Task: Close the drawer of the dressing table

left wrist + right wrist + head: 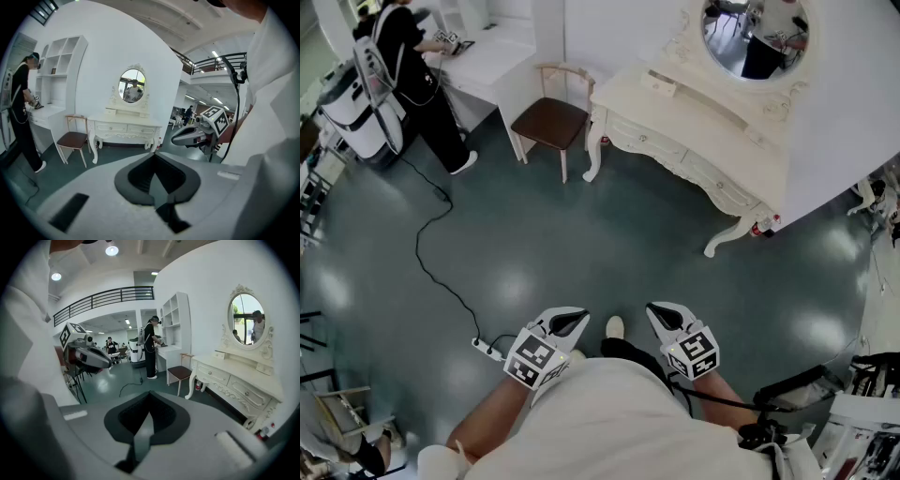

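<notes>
The white dressing table (680, 105) with an oval mirror (755, 36) stands against the far wall, some way across the floor from me. Its two front drawers (649, 141) look flush from here, and a small drawer box (661, 82) sits on its top. The dressing table (124, 129) shows at mid-distance in the left gripper view, and the dressing table (239, 380) shows at the right of the right gripper view. My left gripper (572, 323) and right gripper (666, 314) are held close to my body, both shut with nothing in them. Left gripper (153, 154) and right gripper (149, 393) tips meet.
A brown-seated chair (551, 120) stands left of the table. A person (408, 70) works at a white desk (492, 56) at the back left. A power strip (486, 349) with a black cable lies on the floor by my left gripper. Stands and gear (853, 394) crowd the lower right.
</notes>
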A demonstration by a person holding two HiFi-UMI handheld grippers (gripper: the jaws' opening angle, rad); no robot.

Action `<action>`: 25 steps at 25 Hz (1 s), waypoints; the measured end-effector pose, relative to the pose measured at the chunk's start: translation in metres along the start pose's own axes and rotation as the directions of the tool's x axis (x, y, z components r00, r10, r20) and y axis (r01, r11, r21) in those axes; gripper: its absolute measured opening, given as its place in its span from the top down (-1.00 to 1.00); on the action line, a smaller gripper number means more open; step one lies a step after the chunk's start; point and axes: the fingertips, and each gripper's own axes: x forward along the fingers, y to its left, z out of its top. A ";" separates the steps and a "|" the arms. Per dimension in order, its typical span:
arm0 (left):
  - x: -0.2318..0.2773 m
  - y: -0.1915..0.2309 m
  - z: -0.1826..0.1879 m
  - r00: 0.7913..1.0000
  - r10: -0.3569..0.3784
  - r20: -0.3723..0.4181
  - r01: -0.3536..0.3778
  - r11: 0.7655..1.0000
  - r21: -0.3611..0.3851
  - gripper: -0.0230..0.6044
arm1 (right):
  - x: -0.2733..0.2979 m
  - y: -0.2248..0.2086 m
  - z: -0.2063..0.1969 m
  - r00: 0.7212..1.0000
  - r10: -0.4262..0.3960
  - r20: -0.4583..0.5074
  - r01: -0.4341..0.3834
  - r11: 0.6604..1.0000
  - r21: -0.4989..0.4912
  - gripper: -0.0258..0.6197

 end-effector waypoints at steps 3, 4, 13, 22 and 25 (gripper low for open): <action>0.009 0.002 0.010 1.000 0.017 0.002 -0.017 1.000 -0.002 0.92 | -0.001 -0.021 0.010 1.000 0.000 0.020 0.000 1.000 -0.008 0.93; 0.017 0.004 0.017 1.000 0.020 -0.002 -0.020 1.000 -0.001 0.92 | -0.002 -0.033 0.014 1.000 0.001 0.023 0.000 1.000 -0.009 0.93; 0.114 0.028 0.095 0.999 0.041 0.001 -0.041 0.999 0.021 0.92 | 0.002 -0.153 0.018 1.000 -0.003 -0.001 0.003 1.000 -0.029 0.93; 0.175 0.088 0.115 0.999 -0.001 -0.043 0.001 1.000 -0.003 0.92 | 0.042 -0.229 0.034 0.998 -0.063 0.031 0.061 0.996 0.060 0.81; 0.201 0.129 0.132 0.999 -0.030 -0.039 0.031 1.000 0.003 0.92 | 0.065 -0.263 0.046 0.993 -0.116 0.020 0.113 0.989 0.092 0.93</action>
